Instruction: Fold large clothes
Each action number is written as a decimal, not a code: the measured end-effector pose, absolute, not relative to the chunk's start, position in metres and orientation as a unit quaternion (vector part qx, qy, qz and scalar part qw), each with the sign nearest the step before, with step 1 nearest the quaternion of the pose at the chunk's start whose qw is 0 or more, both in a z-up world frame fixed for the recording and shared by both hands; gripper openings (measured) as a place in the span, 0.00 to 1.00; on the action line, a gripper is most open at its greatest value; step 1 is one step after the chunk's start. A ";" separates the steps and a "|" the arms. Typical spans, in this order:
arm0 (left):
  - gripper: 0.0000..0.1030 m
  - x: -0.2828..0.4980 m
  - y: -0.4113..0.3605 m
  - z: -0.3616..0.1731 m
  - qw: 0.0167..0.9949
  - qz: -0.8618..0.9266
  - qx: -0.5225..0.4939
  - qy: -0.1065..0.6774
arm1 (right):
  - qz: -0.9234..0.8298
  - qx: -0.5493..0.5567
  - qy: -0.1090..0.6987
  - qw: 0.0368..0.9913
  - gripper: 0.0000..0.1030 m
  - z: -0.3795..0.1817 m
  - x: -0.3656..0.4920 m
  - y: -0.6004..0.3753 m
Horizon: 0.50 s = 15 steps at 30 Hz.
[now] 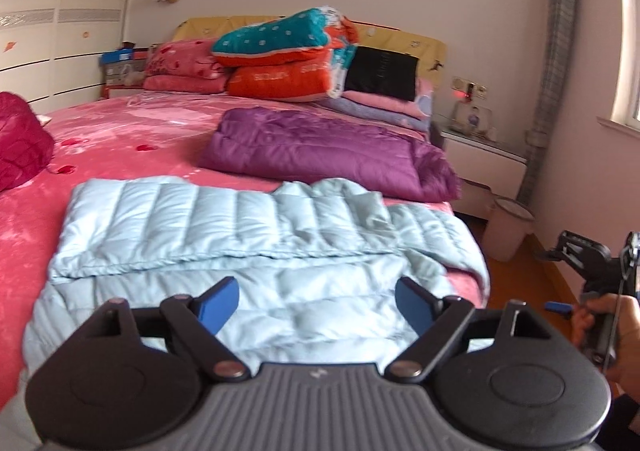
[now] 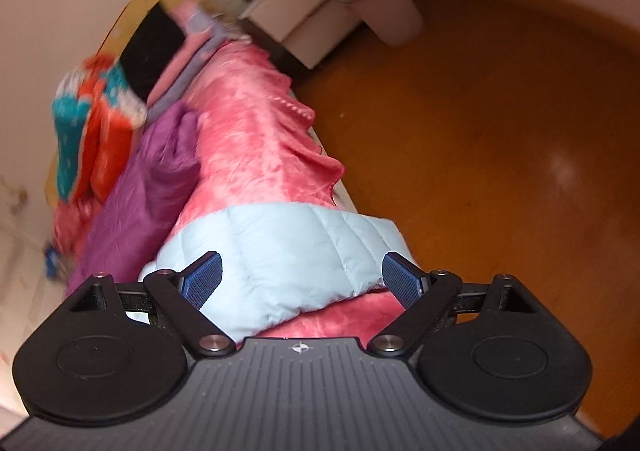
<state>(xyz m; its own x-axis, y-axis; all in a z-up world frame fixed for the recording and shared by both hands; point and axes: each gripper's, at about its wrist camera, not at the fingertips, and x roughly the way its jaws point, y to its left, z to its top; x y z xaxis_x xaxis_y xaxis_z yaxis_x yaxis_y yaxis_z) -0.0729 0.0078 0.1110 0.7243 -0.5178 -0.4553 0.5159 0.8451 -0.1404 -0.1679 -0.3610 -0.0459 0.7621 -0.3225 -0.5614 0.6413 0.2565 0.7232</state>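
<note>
Left wrist view: the left gripper (image 1: 317, 301) hangs over the near part of a pale blue quilted down jacket (image 1: 224, 235), its blue-padded fingers (image 1: 218, 305) spread wide with nothing between them. The jacket lies flat on the pink bedspread (image 1: 120, 135), folded over itself so that an upper layer ends in a seam line running across its middle; its right side reaches the right edge of the bed. Beyond it, toward the head of the bed, lies a folded purple down jacket (image 1: 320, 149), close to the blue one but apart from it. Farther back, against the yellow headboard (image 1: 424, 41), sit stacked pillows and quilts in orange, teal and pink (image 1: 280, 55) and a black cushion (image 1: 380, 71). A crimson quilted garment (image 1: 20, 139) shows at the left edge of the bed. Right of the bed stand a white nightstand (image 1: 484, 167) and a pale waste bin (image 1: 506, 227) on the floor. At the far right a hand (image 1: 612, 331) holds the right gripper (image 1: 576, 251) off the bed's right edge.

Right wrist view: the picture is tilted and partly blurred. The right gripper (image 2: 302, 279) has its jaws wide apart and grips nothing. Between and just beyond its fingers the pale blue down jacket (image 2: 280, 247) drapes at the bed's edge, over the pink bedspread (image 2: 256, 131), with the purple jacket (image 2: 136, 187) to the left. The orange-brown floor (image 2: 500, 131) fills the right side.
</note>
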 end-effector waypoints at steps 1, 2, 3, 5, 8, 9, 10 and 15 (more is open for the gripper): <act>0.83 -0.077 0.004 0.112 0.927 -0.283 0.001 0.247 | -0.306 0.544 0.141 0.768 1.00 -0.052 -0.173 -0.365; 0.83 -0.080 0.000 0.112 0.925 -0.286 0.005 0.248 | -0.302 0.564 0.132 0.757 1.00 -0.059 -0.177 -0.369; 0.83 -0.083 -0.005 0.113 0.924 -0.289 0.009 0.250 | -0.298 0.586 0.124 0.743 1.00 -0.066 -0.180 -0.372; 0.83 -0.089 -0.014 0.113 0.921 -0.296 0.016 0.253 | -0.279 0.638 0.114 0.708 1.00 -0.083 -0.182 -0.374; 0.83 -0.096 -0.026 0.113 0.917 -0.303 0.028 0.258 | -0.245 0.714 0.091 0.649 1.00 -0.115 -0.180 -0.374; 0.83 -0.097 -0.029 0.113 0.916 -0.304 0.032 0.259 | -0.235 0.732 0.082 0.634 1.00 -0.124 -0.179 -0.374; 0.83 -0.099 -0.032 0.113 0.916 -0.304 0.035 0.260 | -0.225 0.748 0.072 0.620 1.00 -0.131 -0.178 -0.374; 0.83 -0.102 -0.046 0.111 0.912 -0.303 0.044 0.272 | -0.188 0.802 0.048 0.565 1.00 -0.162 -0.163 -0.366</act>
<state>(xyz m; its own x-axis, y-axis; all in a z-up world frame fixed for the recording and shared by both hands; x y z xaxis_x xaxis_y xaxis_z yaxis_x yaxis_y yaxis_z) -0.1022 -0.0455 0.1112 0.6690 -0.5286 -0.5225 0.5765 0.8127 -0.0840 -0.1627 -0.3656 -0.1617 0.9244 -0.1365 -0.3561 0.2894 -0.3569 0.8882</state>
